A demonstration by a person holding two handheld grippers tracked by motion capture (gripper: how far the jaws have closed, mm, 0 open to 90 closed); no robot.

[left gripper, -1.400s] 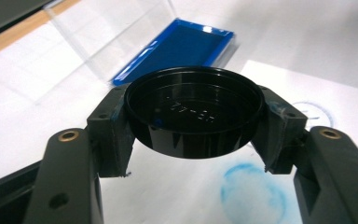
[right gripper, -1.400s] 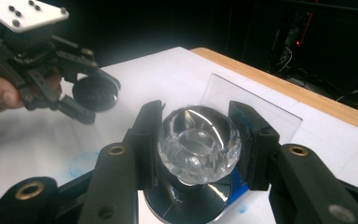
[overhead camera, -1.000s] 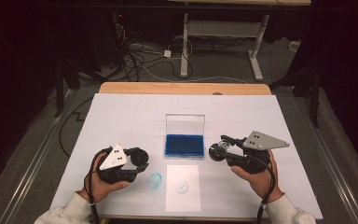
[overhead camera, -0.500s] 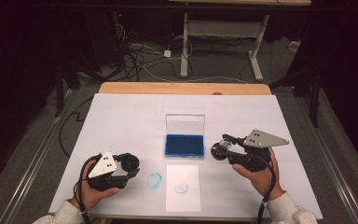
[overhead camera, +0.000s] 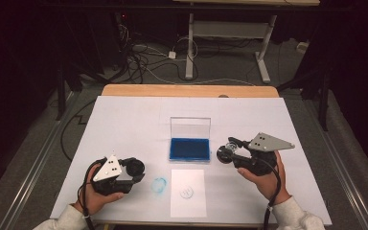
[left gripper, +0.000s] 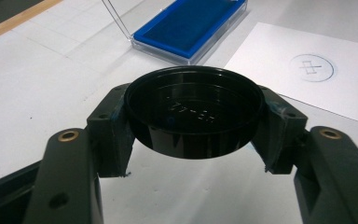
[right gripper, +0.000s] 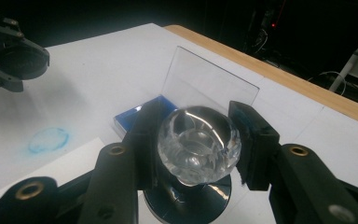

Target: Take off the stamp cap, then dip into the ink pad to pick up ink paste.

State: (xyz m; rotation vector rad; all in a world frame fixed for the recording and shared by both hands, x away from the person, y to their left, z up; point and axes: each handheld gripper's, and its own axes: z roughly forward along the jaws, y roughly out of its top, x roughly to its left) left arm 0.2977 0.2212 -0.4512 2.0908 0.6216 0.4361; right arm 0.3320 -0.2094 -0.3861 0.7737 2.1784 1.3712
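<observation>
My left gripper (overhead camera: 133, 170) is at the front left of the white table top, shut on a round black cap (overhead camera: 135, 167). In the left gripper view the cap (left gripper: 193, 116) is open side up, clamped between both pads of the left gripper (left gripper: 193, 133). My right gripper (overhead camera: 226, 154) is right of the blue ink pad (overhead camera: 189, 148) and is shut on a clear faceted knob with a black disc base (right gripper: 198, 144). A white paper sheet (overhead camera: 188, 191) with a round stamped mark lies in front of the ink pad.
The ink pad's clear lid (overhead camera: 190, 127) stands upright behind it. A blue smudge (overhead camera: 159, 185) marks the table between the left gripper and the paper. A wooden edge (overhead camera: 187, 91) runs along the far side; cables and desk legs lie beyond.
My left gripper has shifted slightly toward the near left edge with the cap still in it. The right gripper has stayed put.
</observation>
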